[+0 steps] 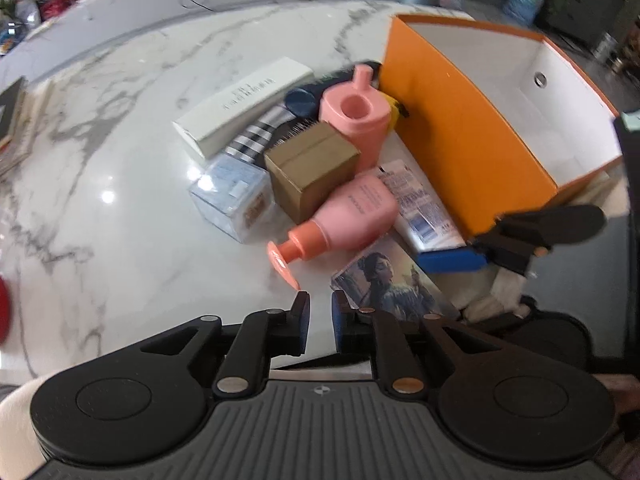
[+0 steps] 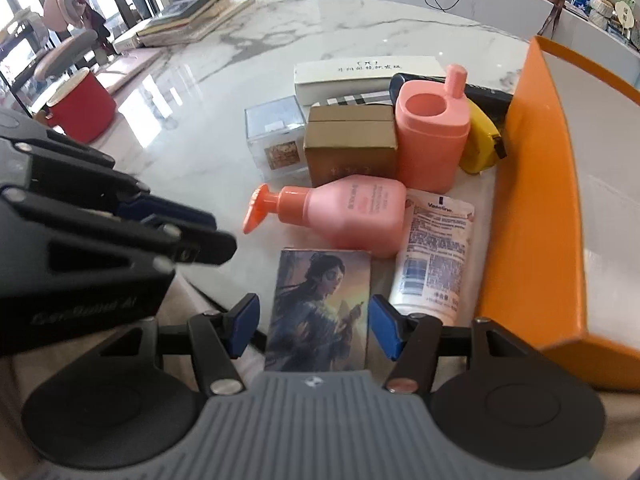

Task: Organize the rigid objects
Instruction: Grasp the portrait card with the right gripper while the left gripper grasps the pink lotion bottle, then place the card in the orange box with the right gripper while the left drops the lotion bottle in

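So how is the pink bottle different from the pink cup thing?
The bottle lies on its side; the cup stands upright. The bottle is closed with an orange pump; the cup has an open hole on top. The bottle has printing; the cup is plain. Both are pink.

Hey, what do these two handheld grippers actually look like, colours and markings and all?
Both match: the left gripper and right gripper have a ribbed grey body, black linkage arms with silver and copper rivets, two round black discs, and blue pads on the fingers. The left one, seen from the right camera, carries faint blurred white lettering.
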Demonstrator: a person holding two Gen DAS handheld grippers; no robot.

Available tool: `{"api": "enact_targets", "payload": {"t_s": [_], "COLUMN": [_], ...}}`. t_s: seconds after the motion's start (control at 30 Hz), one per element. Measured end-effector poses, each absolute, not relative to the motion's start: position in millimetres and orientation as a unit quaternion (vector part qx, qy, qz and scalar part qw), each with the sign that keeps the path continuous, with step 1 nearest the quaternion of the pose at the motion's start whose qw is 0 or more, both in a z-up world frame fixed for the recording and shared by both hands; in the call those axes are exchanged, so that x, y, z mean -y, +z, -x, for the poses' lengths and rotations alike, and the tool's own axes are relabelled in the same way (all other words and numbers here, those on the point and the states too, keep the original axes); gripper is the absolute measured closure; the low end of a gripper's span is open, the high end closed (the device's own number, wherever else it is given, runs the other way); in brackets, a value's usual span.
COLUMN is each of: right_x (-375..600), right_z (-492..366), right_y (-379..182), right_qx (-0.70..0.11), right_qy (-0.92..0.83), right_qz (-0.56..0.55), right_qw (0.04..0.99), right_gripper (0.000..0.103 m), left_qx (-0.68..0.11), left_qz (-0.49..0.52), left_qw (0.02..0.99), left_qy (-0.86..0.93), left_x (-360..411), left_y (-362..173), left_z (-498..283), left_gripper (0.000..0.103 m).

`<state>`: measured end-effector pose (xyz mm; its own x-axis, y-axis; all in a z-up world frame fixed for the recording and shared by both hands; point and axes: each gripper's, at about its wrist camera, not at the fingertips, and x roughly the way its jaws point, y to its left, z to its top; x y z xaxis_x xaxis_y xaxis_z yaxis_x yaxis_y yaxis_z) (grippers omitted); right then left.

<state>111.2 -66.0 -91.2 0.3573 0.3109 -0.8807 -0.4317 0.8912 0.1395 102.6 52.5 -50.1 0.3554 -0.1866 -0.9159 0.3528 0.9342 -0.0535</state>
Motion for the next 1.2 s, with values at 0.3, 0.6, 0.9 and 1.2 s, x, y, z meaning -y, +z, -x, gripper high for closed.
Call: {"api": "enact_targets", "payload": {"t_s": [0.3, 0.6, 0.9, 1.2], "right_x": [60.4, 72.9, 83.7, 130.5], "right_z": [-124.1, -128.0, -117.8, -119.5], "right_y": [-106.8, -83.2, -32.7, 21.0], "right_qx": [-0.540, -0.524, -0.478, -0.406], "right_qy": [0.222, 0.231, 0.246, 0.192], "right_qz": [0.067, 0.044, 0.043, 0.010], "right_qw": [0.809, 0.818, 0.842, 0.894], "right_gripper": [0.043, 0.044, 0.044, 0.044], "left_qx": [-0.528, -0.493, -0.474, -0.452], "left_qz": [-0.175, -0.242, -0.268, -0.309], "left_qw": [0.793, 0.786, 0.794, 0.772], "left_qy": [-0.247, -0.283, -0.271, -0.324], "left_x": [-34.7, -33.2, -35.7, -4.5], "left_y": [-49.8, -39.7, -18.2, -48.8], "left_z": [-116.7, -133.4, -135.4, -131.8], "left_gripper": [0.074, 0.069, 0.062, 0.057]}}
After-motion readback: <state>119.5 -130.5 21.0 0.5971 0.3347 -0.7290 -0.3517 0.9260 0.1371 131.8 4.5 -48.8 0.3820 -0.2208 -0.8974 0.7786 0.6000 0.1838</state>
